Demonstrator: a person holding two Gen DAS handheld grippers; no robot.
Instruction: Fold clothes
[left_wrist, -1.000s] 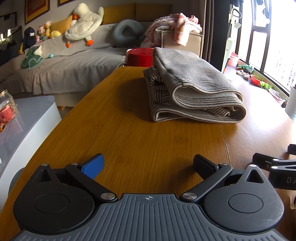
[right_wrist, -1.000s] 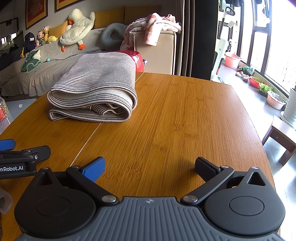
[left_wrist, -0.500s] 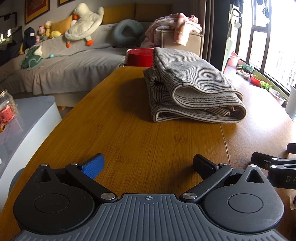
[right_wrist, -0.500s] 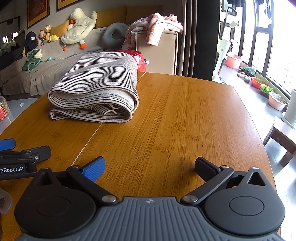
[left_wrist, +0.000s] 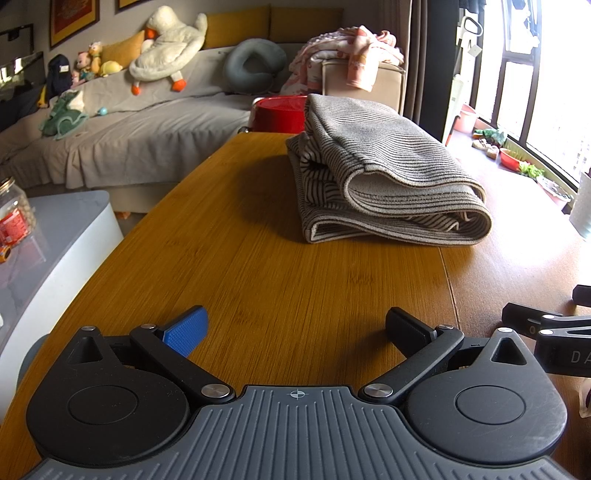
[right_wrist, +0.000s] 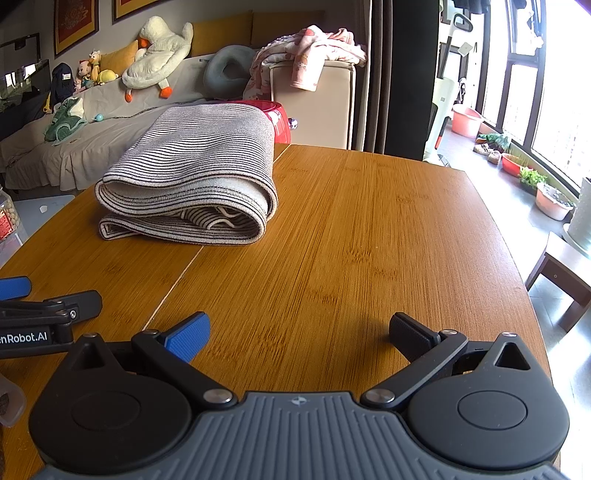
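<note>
Resting on wooden tabletop (left_wrist: 236, 266): one striped grey garment (left_wrist: 384, 177), folded in thick bundle, upper centre of left view, upper left of right view. Risk, judged: top flap loose, bulging; nudge or one-sided grab could spring fold open, drag bundle toward far edge. Two tongs: left tongs (left_wrist: 295, 328) spread wide, empty, lower frame; right tongs (right_wrist: 297, 330) likewise spread, empty. Both well apart from garment. One red tub (left_wrist: 280, 114) behind bundle.
</note>
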